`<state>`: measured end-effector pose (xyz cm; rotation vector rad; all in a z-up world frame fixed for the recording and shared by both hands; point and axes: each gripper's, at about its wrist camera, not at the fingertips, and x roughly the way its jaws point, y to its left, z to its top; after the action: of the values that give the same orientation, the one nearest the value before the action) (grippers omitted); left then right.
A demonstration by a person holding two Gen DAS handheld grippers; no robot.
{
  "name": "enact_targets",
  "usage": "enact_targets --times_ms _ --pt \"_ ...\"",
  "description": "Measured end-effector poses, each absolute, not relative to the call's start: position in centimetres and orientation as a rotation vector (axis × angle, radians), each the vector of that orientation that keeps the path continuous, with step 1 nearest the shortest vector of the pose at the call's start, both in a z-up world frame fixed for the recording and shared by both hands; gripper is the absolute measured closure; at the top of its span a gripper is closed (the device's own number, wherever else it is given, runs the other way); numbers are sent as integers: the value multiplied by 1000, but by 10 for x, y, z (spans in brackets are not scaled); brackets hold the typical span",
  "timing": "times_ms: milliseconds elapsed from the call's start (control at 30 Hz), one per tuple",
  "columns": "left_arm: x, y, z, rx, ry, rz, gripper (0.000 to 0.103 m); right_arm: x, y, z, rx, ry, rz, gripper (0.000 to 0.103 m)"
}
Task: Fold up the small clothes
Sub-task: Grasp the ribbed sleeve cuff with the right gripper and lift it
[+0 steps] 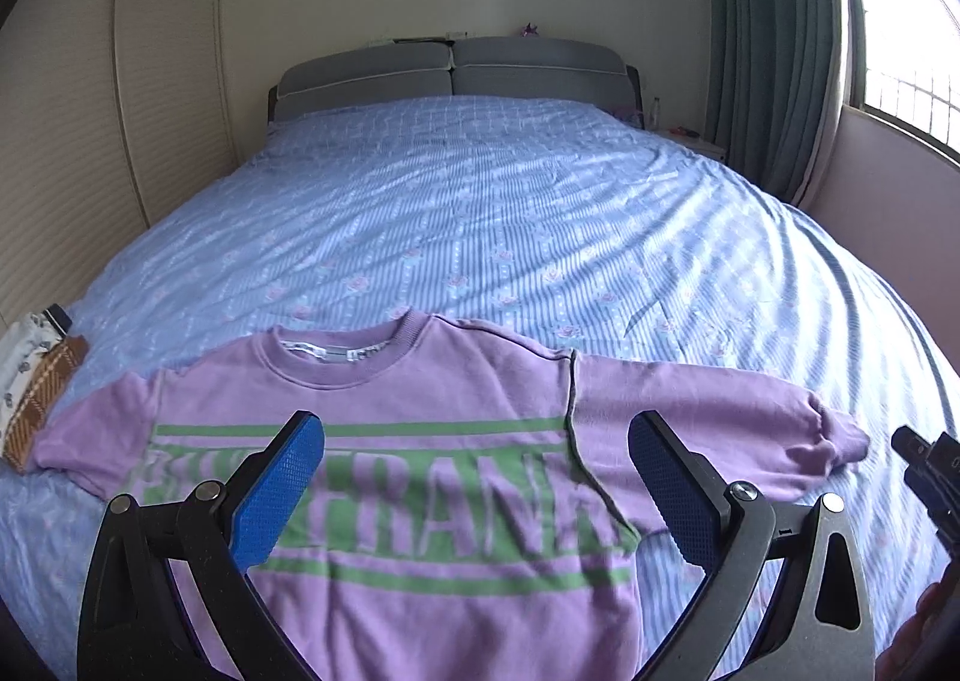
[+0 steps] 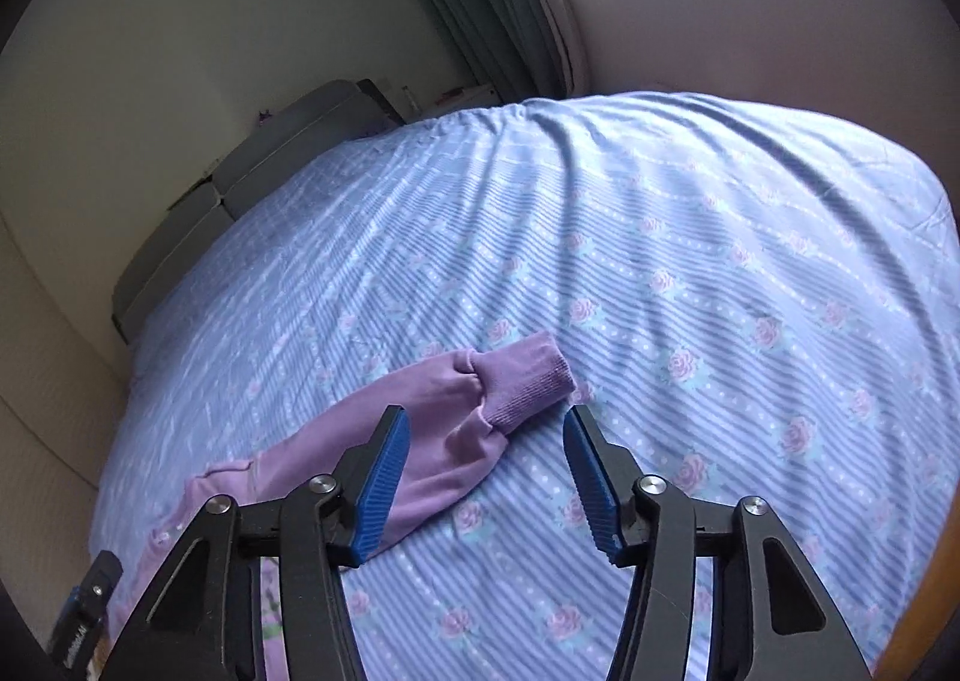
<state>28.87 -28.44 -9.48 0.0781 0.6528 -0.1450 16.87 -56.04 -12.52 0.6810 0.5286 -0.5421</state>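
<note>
hovering wide open and empty over the chest of the lilac sweatshirt (image 1: 420,441) spread flat on the bed (image 1: 480,213) is the left gripper (image 1: 474,483) — while the right gripper (image 2: 486,477), likewise spread and holding nothing, hangs just above its sleeve cuff (image 2: 528,381).

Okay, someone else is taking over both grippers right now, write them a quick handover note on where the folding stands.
Left gripper: open, empty, hanging over the chest of the purple sweatshirt.
Right gripper: open, empty, its fingers either side of the long sleeve near the ribbed cuff.
Sweatshirt lies flat, print up, on the blue floral bedspread, collar toward the headboard. That sleeve stretches straight out; the other side looks short or tucked, cannot tell which.
A small pile of other clothes sits at the bed edge.
Done: garment spread out. Left: all folds, probably starting with the outstretched sleeve.
</note>
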Motion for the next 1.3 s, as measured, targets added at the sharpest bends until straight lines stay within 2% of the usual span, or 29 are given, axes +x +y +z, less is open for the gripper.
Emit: enact_targets --times_ms 100,467,533,600,767,967,1167,1300 --pt "303 -299 -109 75 666 -137 0 185 -578 -150 739 547 -554 58" --pt "312 -328 -128 75 683 -142 0 212 -626 -220 1008 538 -526 59" --pt "308 -327 -126 79 680 -146 0 214 -633 -227 1046 531 -509 77" --pt "306 -323 -122 80 676 -144 0 217 -638 -227 1054 524 -476 88" --pt "302 -295 -103 50 663 -116 0 217 -621 -193 948 498 -480 89" --pt "294 -232 -72 31 614 -52 0 222 -570 -127 755 439 -462 89" --pt "288 -137 -51 -5 582 68 0 243 -478 -60 493 360 -396 90" --pt "283 -69 -47 -34 575 155 0 265 -394 -35 269 348 -343 90"
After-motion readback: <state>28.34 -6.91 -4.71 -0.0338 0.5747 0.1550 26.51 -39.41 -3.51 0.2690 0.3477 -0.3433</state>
